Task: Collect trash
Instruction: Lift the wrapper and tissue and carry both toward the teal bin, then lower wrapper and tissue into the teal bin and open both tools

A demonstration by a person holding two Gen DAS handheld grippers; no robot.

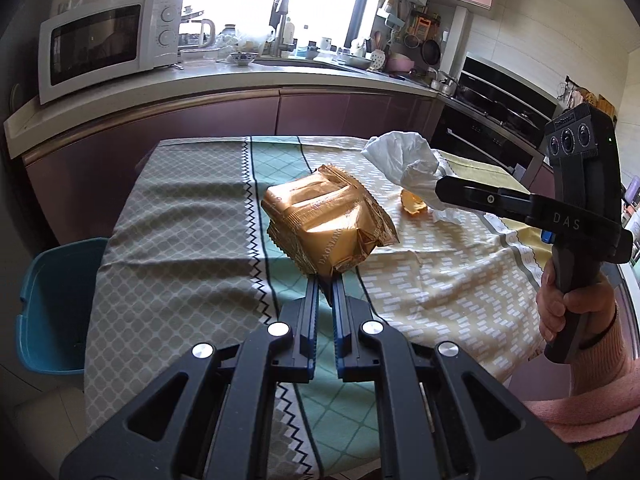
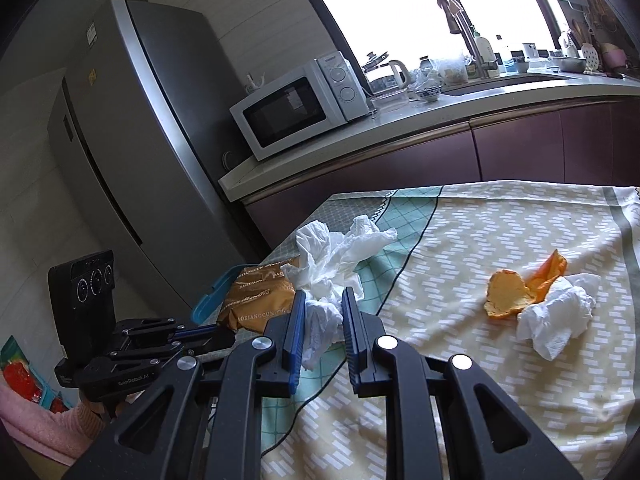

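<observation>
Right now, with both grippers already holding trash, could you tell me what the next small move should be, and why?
Probably carry both toward the blue bin beside the table: the left gripper pinches the gold wrapper, the right gripper the crumpled tissue. Orange peel remains.

The table (image 1: 180, 248) is the landmark. Above its middle hangs the snack packet (image 1: 330, 226), clamped at its near corner by the left gripper (image 1: 325, 280). To the packet's right, the right gripper (image 1: 438, 188) pinches a crumpled tissue (image 1: 400, 160) above the table. On the table beyond that tissue lies a fruit peel (image 2: 516, 288), touching a second tissue (image 2: 556, 320). Left of the table, lower down, stands a bin (image 1: 56, 300). Behind the table runs the counter (image 1: 240, 80), with a microwave (image 1: 108, 44) on its left end.
</observation>
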